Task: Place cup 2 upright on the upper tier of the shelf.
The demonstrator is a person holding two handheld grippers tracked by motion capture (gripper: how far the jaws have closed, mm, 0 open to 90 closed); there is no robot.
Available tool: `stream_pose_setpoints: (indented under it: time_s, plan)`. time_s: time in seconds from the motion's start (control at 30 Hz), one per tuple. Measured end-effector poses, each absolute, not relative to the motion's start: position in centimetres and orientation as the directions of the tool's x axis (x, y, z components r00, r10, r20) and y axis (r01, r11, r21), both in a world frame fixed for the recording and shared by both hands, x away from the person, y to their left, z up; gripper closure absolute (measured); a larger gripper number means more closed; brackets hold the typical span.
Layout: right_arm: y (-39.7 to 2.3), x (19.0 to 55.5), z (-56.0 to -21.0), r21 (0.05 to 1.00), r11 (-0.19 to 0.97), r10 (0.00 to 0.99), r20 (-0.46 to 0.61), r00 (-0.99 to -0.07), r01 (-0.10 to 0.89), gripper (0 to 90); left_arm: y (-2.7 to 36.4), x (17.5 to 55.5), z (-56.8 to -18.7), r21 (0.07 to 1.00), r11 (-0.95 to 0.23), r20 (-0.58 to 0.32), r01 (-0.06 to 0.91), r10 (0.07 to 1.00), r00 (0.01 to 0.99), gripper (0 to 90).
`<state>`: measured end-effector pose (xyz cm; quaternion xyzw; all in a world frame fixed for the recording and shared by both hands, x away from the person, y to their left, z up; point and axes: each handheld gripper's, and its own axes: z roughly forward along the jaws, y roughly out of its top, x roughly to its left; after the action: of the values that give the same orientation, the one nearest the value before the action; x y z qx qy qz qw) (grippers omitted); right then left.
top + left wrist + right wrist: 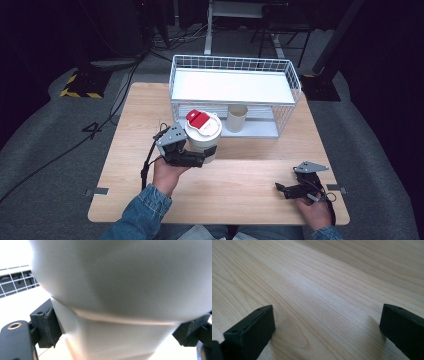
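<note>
left gripper point(206, 156) has its jaws clamped on a white tumbler point(203, 141), one pad on each side of the lower body. in the left gripper view you can see the tumbler point(117, 290) wedged right between the two black pads point(51, 326), pressed up against both, with the wider upper part bulging out above them. the lid's white with a red flip tab point(198, 118) on top. the cup sits upright in the grip, over the middle of the wooden table point(250, 185), just in front of the white wire rack point(235, 85). can't really tell from above whether its base is touching the wood or is clear of it.

under the rack's shelf there's a smaller beige cup point(236, 118) standing upright, near the tumbler but not touching it.

right gripper point(286, 189) is down by the near right edge of the table, well apart from the tumbler. in the right gripper view its jaws stand wide apart with nothing between them, just bare wood grain point(319, 290), and they look to be resting on or just above the tabletop.
</note>
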<state>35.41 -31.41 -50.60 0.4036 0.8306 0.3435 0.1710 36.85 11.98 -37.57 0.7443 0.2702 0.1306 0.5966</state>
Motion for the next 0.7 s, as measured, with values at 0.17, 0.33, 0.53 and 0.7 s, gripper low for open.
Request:
stream_pose_setpoints:
  time_s: [0.17, 0.33, 0.53, 0.7]
  plan:
    - [-31.4, 35.4, -50.6, 0.709, 0.438, 0.788, -0.007, -0.616, 0.553, 0.1, 12.0, 37.0, -36.3, 0.962, -0.140, -0.120, 0.234, 0.553, 0.825, 13.5]
    - [-31.4, 35.4, -50.6, 0.709, 0.439, 0.788, -0.007, -0.616, 0.553, 0.1, 11.8, 37.5, -35.0, 0.964, -0.157, -0.095, 0.213, 0.546, 0.832, 13.5]
    - [-31.4, 35.4, -50.6, 0.709, 0.438, 0.788, -0.007, -0.616, 0.553, 0.1, 11.4, 38.0, -33.3, 0.969, -0.151, -0.085, 0.196, 0.539, 0.838, 13.5]
    - [-31.4, 35.4, -50.6, 0.709, 0.437, 0.789, -0.008, -0.614, 0.554, 0.1, 11.0, 38.6, -32.0, 0.972, -0.153, -0.071, 0.180, 0.536, 0.841, 13.5]
